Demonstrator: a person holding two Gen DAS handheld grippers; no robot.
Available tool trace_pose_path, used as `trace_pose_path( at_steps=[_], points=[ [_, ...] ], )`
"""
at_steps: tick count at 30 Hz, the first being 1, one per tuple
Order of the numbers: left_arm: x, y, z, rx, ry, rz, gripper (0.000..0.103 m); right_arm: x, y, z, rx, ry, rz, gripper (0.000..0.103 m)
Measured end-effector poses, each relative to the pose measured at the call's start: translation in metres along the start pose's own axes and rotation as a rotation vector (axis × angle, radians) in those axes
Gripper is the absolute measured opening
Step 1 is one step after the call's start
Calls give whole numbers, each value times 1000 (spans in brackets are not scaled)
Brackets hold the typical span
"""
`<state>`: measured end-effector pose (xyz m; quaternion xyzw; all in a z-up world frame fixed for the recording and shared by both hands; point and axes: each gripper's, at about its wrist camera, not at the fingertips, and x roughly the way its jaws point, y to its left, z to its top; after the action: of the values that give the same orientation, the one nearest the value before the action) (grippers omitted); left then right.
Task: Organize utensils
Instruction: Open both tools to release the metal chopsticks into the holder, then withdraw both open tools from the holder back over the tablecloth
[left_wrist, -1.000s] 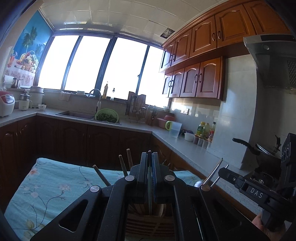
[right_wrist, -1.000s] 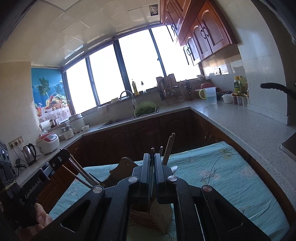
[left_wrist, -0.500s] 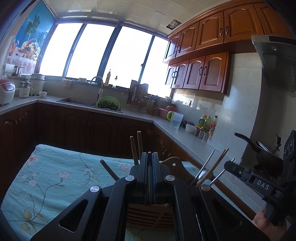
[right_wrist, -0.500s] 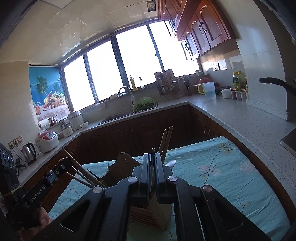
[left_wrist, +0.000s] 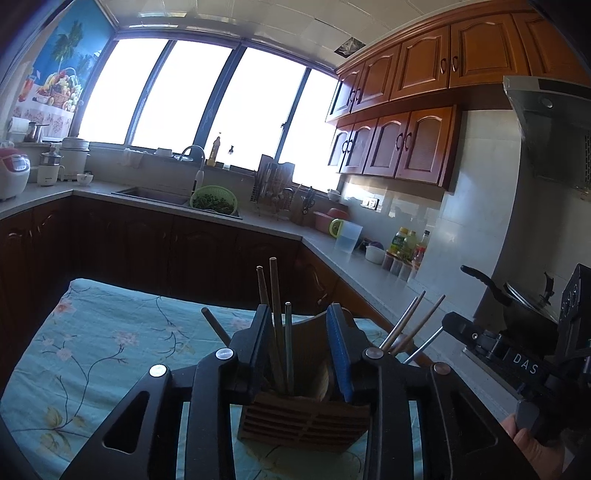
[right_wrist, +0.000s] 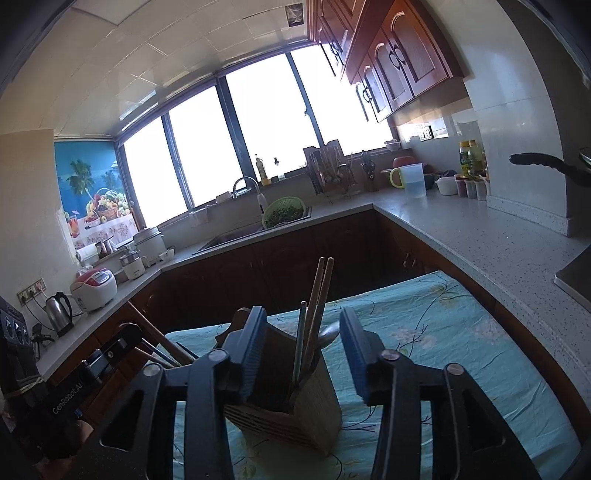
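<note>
A slatted wooden utensil holder (left_wrist: 303, 417) stands upright on the table under a pale blue floral cloth (left_wrist: 92, 354), near the lower centre of both wrist views, so that the wooden chopsticks (right_wrist: 319, 295) and a grey metal stick (left_wrist: 288, 347) in it stay vertical and sorted. The left gripper (left_wrist: 301, 350) and right gripper (right_wrist: 303, 354) each face it with jaws that have just been opening and now stand released, pads clear of any utensil. The holder and its upright sticks appear in the gap between each pair of jaws; more sticks (left_wrist: 410, 325) fan out at right.
</note>
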<state>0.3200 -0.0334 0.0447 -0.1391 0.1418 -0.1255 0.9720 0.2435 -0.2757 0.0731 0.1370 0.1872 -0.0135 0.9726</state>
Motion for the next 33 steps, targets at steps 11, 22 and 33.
trace_pose_path(
  at_steps=[11, 22, 33],
  points=[
    [-55, 19, -31, -59, 14, 37, 62, -42, -12, -26, 16, -21, -26, 79],
    [-123, 24, -61, -82, 88, 104, 72, -77, -12, -89, 35, 94, -15, 85],
    [-184, 12, -85, -5, 136, 146, 79, -119, 1, -122, -5, 110, -16, 96]
  ],
)
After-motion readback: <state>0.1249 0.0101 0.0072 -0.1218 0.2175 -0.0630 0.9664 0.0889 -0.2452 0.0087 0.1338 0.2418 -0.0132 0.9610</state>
